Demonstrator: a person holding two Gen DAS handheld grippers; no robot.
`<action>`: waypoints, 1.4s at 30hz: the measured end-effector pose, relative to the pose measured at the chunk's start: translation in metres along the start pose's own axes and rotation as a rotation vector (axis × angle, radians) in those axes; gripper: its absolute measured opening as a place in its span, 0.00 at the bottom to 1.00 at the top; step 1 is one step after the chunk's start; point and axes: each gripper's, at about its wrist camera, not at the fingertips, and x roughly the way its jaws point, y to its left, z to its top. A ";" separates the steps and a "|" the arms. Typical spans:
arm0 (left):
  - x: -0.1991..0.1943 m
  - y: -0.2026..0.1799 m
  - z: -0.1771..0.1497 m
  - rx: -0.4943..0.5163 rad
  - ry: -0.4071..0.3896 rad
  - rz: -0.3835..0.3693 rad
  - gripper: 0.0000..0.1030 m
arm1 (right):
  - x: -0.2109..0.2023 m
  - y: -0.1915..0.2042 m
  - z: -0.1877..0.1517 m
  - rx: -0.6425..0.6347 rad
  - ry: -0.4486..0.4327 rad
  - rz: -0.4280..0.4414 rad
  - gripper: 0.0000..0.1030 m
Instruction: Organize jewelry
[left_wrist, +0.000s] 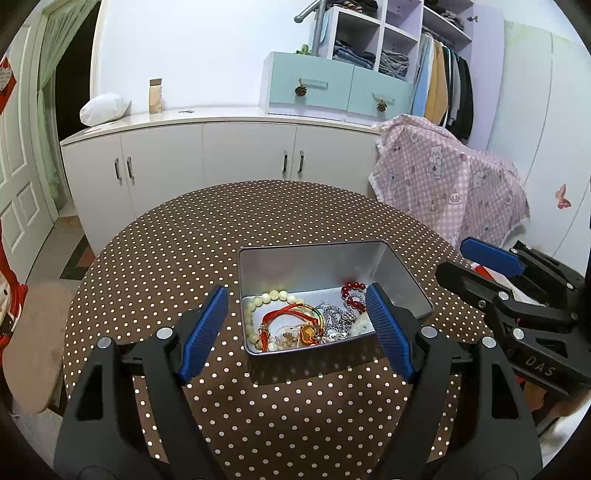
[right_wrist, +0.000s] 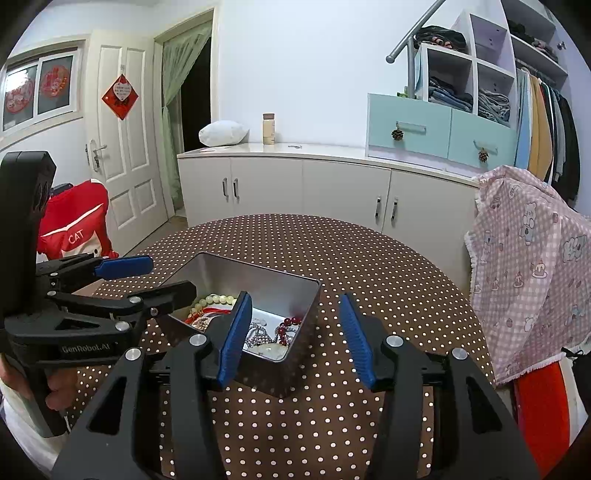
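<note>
Polka-dot table (left_wrist: 155, 258) is seen from the left wrist, white cabinets behind; open metal tin (left_wrist: 314, 266) sits dead ahead of the left gripper (left_wrist: 297, 328), long axis running left-right; jewelry (left_wrist: 303, 321) is heaped inside; jaws are spread, nothing pinched, the right pad overlapping the tin's near-right rim in view; right gripper (left_wrist: 491, 254) is seen off to the right.

Right wrist: tin (right_wrist: 295, 354) lies ahead-left, a corner toward the right gripper (right_wrist: 295, 339); jaws released, empty; the left pad hides part of the jewelry (right_wrist: 266, 328); left gripper (right_wrist: 140, 277) is judged nearer, at the tin's far side; the rim is the main obstruction.
</note>
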 end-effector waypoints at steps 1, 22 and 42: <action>-0.001 0.002 0.001 -0.005 0.001 -0.002 0.75 | -0.001 -0.001 0.000 0.003 -0.001 -0.003 0.47; -0.045 0.008 0.014 -0.019 -0.024 0.009 0.88 | -0.044 -0.014 0.010 0.079 -0.076 -0.013 0.80; -0.103 -0.031 -0.001 0.053 -0.136 0.096 0.92 | -0.100 0.009 0.003 0.047 -0.166 -0.055 0.92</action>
